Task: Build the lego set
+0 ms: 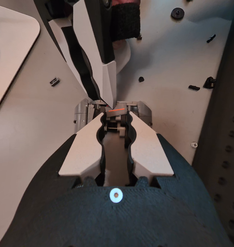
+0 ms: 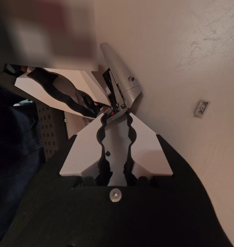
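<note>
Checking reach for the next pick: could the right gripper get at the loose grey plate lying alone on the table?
Probably yes: the grey plate lies by itself on bare table, nothing around it, though the right gripper is at the lego model.

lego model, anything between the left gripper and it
Nothing visible: the left gripper already has its fingertips at the grey lego model. The right gripper presses the orange-striped piece from above.
</note>
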{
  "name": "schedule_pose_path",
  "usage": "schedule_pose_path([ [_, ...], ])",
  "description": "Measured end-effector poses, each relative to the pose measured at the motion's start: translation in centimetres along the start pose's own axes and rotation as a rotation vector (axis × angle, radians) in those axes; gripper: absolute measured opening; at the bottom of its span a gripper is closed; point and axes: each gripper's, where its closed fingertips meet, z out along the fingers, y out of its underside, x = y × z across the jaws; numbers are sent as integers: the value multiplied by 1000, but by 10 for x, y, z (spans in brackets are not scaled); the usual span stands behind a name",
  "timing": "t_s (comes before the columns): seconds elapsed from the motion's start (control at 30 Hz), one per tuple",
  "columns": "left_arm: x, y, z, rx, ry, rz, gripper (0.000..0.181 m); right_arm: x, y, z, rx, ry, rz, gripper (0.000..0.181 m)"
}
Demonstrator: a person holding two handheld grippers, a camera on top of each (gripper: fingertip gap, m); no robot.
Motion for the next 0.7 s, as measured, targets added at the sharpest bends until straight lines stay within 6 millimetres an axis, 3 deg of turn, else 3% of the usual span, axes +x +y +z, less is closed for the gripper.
schedule_pose_path([
  [0.17,0,0,0,-30,28,32,28,1,1,-2,-2,-7,1,29],
  [0.3,-1,1,-2,-55,42,97,16,0,2,-2,-4,-23,2,28],
  [0.7,10,-1,-5,-24,118,61,30,2,5,-1,-14,-27,0,24],
])
